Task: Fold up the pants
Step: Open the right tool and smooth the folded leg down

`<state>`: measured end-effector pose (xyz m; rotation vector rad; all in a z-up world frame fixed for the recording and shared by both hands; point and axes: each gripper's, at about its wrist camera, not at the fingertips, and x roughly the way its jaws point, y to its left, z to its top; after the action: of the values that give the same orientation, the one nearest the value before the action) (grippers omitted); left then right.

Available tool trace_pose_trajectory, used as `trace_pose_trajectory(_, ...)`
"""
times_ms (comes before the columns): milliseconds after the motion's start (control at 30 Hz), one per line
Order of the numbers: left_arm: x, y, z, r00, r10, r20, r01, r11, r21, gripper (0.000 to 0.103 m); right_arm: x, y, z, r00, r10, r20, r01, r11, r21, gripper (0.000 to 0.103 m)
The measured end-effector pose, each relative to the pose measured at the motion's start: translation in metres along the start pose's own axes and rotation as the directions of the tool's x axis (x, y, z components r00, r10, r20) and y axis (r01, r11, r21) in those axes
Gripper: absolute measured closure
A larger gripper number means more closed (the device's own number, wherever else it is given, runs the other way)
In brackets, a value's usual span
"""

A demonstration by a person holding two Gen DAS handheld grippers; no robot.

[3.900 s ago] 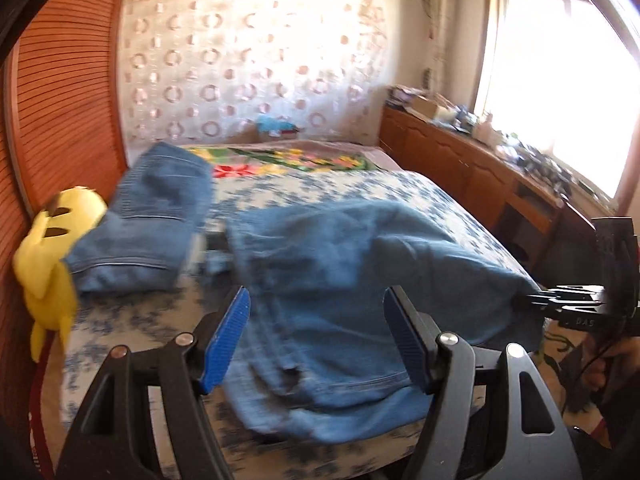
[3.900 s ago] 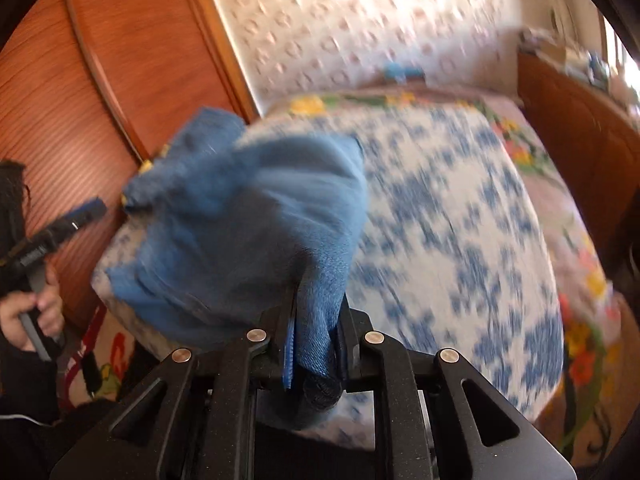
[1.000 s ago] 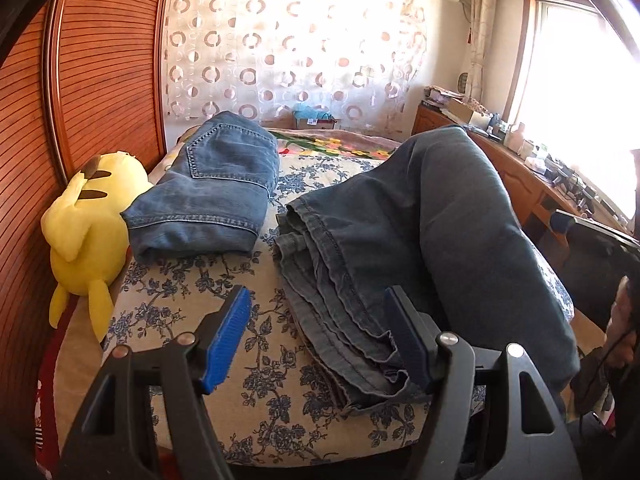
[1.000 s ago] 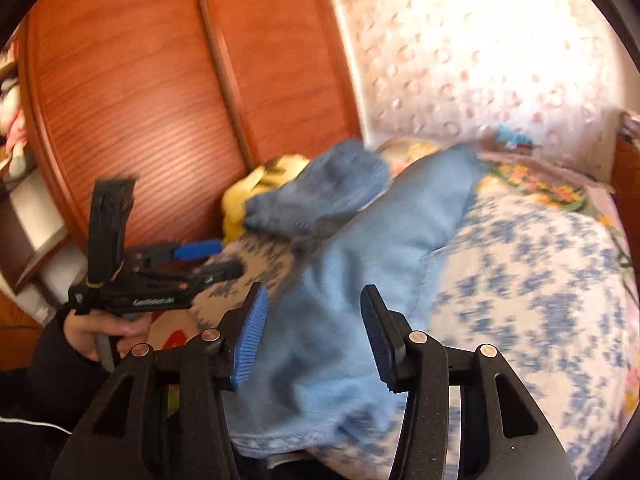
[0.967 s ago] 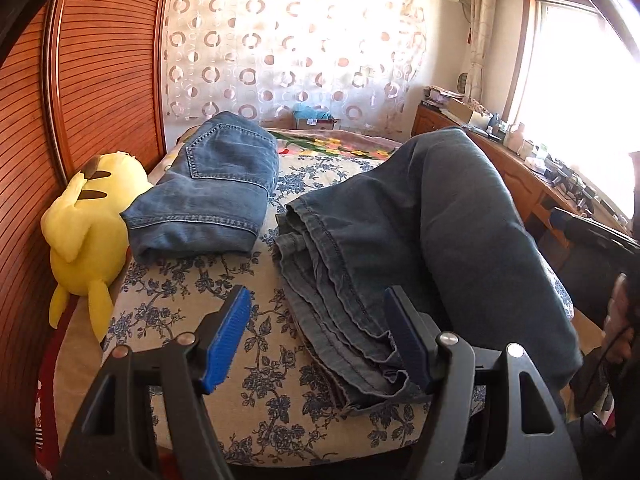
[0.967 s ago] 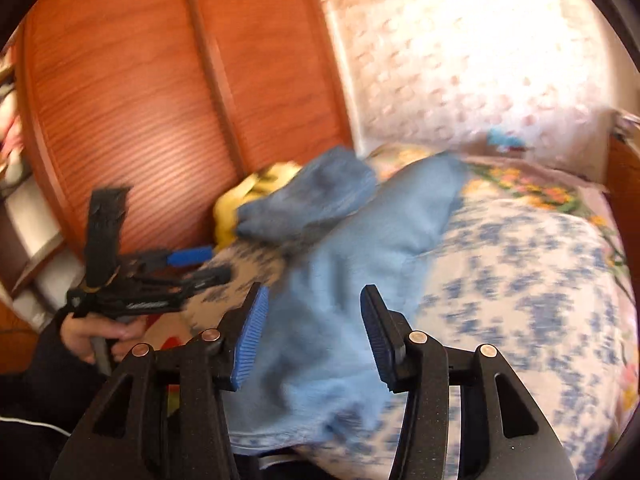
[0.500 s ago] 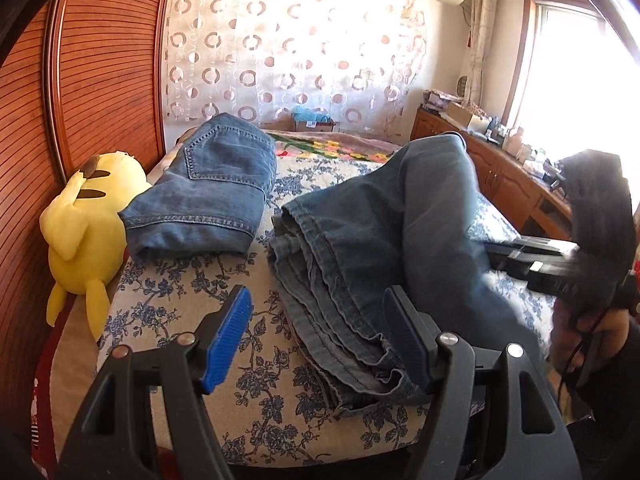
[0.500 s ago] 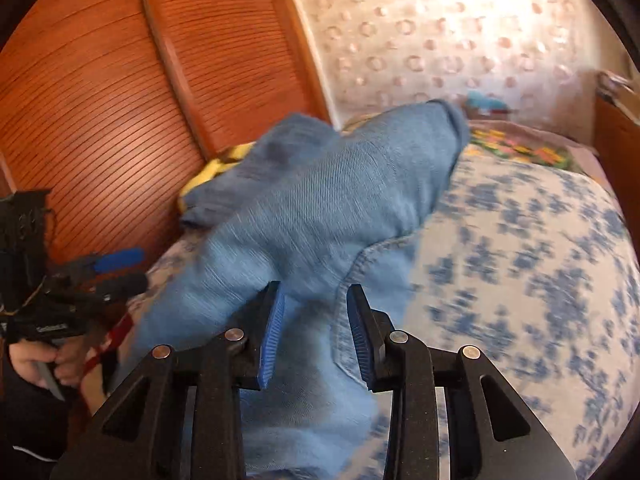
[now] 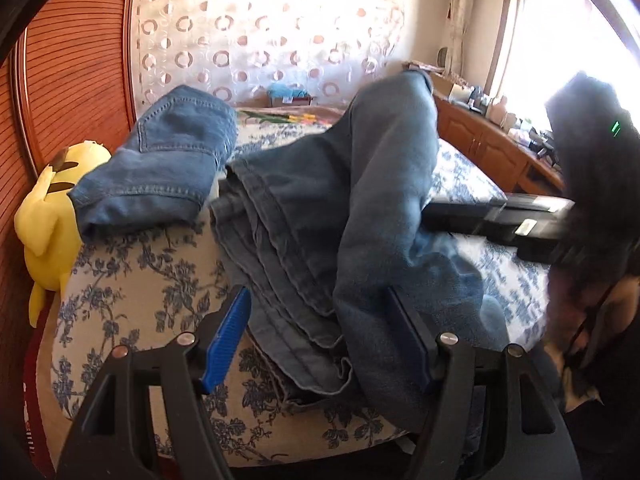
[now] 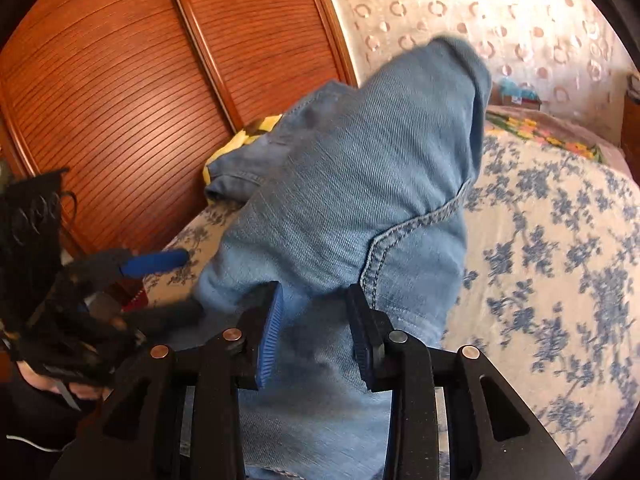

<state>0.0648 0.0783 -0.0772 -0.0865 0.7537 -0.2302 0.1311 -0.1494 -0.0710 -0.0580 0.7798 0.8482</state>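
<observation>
Pants being folded: blue denim pants lie bunched on the bed with the blue-flowered cream cover, stacked hems toward the near edge, one part humped high.
Right gripper: its jaws have just been closing; denim fills the gap between the blue-padded fingers, and the cloth seems pinched there, though blur keeps the contact from being certain.
Left gripper: fingers spread wide and released; the right-hand finger lies against the denim, the other stands apart over the bed cover.
Second garment: folded blue jeans rest farther back on the bed, just beside the pants.
Toy: yellow plush toy sits at the bed's left edge against the ribbed reddish wooden wardrobe door.
</observation>
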Motion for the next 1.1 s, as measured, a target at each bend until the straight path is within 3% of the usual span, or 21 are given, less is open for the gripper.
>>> trace_pose_trajectory(167, 0.004, 0.006, -0.007, 1.000, 0.012, -0.017, -0.012, 1.000, -0.009, 0.034, -0.033, -0.023, 0.015, 0.990, -0.096, 0.108, 0.094, 0.995, 0.022, 0.064)
trace_pose_trajectory(233, 0.004, 0.006, -0.009, 1.000, 0.011, -0.018, -0.012, 1.000, -0.010, 0.034, -0.035, -0.035, 0.026, 0.978, -0.175, 0.114, 0.174, 0.985, 0.017, 0.064)
trace_pose_trajectory(367, 0.005, 0.010, -0.014, 1.000, 0.008, -0.021, -0.008, 1.000, -0.014, 0.034, -0.013, -0.059, 0.047, 0.975, -0.212, 0.068, 0.211, 0.977, 0.019, 0.064)
trace_pose_trajectory(633, -0.009, 0.019, -0.023, 0.999, 0.027, -0.018, -0.027, 0.999, -0.020, 0.034, 0.029, -0.034, 0.086, 0.992, -0.116, 0.041, 0.118, 0.992, -0.053, 0.064)
trace_pose_trajectory(900, -0.035, 0.033, -0.015, 0.997, 0.064, 0.035, -0.062, 0.997, -0.045, 0.034, 0.102, 0.004, 0.094, 0.996, -0.018, -0.091, 0.007, 0.992, -0.125, 0.064)
trace_pose_trajectory(1100, -0.034, 0.019, -0.006, 0.999, 0.021, 0.049, -0.019, 0.999, -0.027, 0.034, 0.083, 0.003, 0.096, 0.998, -0.012, -0.058, 0.005, 0.994, -0.109, 0.063)
